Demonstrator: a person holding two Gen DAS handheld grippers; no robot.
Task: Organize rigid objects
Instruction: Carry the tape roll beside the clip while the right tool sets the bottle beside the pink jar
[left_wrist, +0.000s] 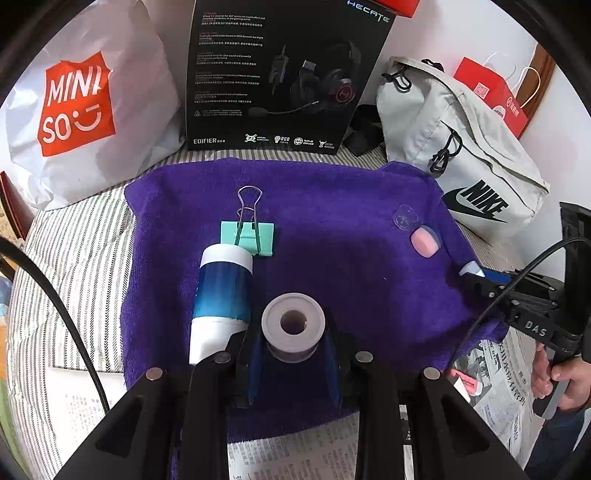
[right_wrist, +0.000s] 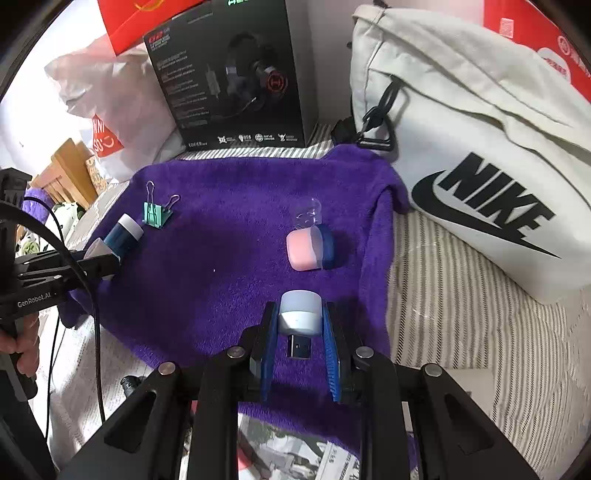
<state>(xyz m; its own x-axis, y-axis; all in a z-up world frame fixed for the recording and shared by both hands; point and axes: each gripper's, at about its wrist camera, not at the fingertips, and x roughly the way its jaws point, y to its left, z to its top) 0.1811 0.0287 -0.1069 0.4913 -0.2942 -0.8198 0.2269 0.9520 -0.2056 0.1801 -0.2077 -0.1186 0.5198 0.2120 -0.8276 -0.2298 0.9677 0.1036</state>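
- The left gripper (left_wrist: 293, 350) has its blue pads closed against a grey tape roll (left_wrist: 293, 325), gripping it at 6 o'clock in the left wrist view, over the purple towel (left_wrist: 332, 258).
- A blue-and-white tube (left_wrist: 221, 291) lies just beside the roll, toward 9 o'clock; its cap end meets a green binder clip (left_wrist: 248, 236) lying flat at 11 o'clock.
- The right gripper (right_wrist: 300, 328) clamps a small USB light (right_wrist: 299, 314), white dome pointing away, plug toward the camera, at 6 o'clock in the right wrist view.
- A pink-and-blue case (right_wrist: 310, 247) rests on the towel at 12 o'clock from that light, with a clear plastic piece (right_wrist: 309, 216) just beyond it.
- Behind the towel stand a Miniso bag (left_wrist: 77, 110), an Edifier headset box (left_wrist: 277, 74) and a Nike bag (right_wrist: 480, 166).
- Striped bedding (right_wrist: 461, 332) shows at 3 o'clock beside the towel.
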